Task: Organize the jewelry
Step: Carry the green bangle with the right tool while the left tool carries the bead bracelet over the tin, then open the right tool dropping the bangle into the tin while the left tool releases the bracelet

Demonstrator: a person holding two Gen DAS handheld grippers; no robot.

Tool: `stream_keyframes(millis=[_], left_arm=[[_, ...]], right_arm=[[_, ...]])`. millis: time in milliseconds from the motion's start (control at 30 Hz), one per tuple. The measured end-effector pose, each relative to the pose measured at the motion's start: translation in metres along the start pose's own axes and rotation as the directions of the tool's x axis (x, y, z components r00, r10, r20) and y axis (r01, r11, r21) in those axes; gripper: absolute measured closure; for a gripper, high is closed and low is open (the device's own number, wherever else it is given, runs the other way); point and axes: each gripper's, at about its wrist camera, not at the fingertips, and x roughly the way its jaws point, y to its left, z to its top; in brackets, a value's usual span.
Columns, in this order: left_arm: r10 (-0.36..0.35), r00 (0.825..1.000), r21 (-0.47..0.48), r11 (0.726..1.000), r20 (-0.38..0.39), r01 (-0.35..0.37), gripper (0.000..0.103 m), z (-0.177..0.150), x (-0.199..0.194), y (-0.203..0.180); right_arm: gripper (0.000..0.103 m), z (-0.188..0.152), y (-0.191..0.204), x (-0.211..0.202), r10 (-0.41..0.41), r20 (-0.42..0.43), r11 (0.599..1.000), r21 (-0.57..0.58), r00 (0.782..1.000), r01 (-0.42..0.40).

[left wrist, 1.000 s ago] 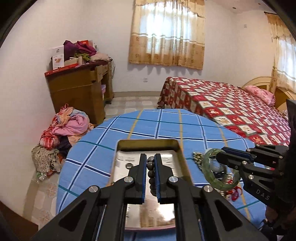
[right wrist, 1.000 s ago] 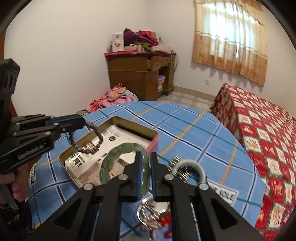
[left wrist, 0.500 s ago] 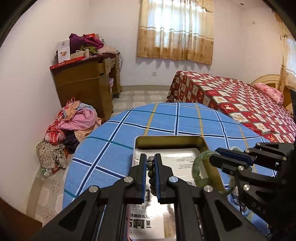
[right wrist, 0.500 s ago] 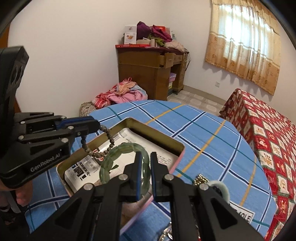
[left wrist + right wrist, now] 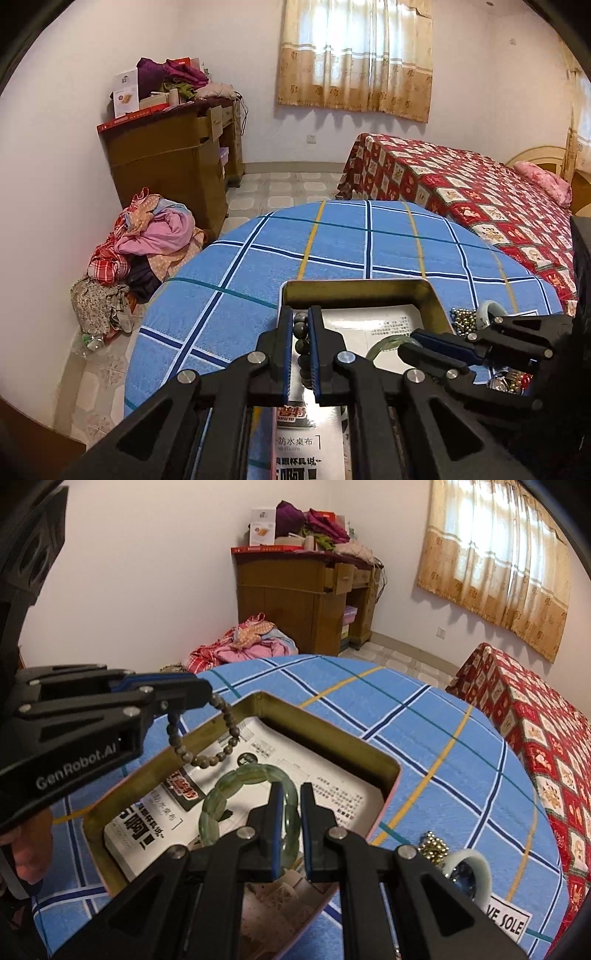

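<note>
Holding beads [image 5: 207,738] tight in my left claw [image 5: 300,325] over the tin [image 5: 325,734], far-left side. Right claw [image 5: 291,794] clamps the green bangle [image 5: 225,794], also over the tin, near side.

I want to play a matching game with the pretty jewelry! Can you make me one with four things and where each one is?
Things:
1. bead bracelet
2. green bracelet
3. pale ring
4. printed paper

Places:
A. lying inside the tin
B. held in the right tool
C. on the blue cloth
D. hanging from the left tool

Pairs: 1-D, 2-B, 3-C, 4-A
</note>
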Motion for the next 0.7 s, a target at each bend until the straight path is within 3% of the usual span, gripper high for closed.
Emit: stream_keyframes(millis=[700], left_arm=[[0.01, 0.999, -0.002, 1.0, -0.045, -0.01, 0.095, -0.002, 0.022, 0.003]], right_arm=[[0.092, -0.004, 0.005, 0.02, -0.024, -0.047, 1.0, -0.001, 0.999, 0.024]])
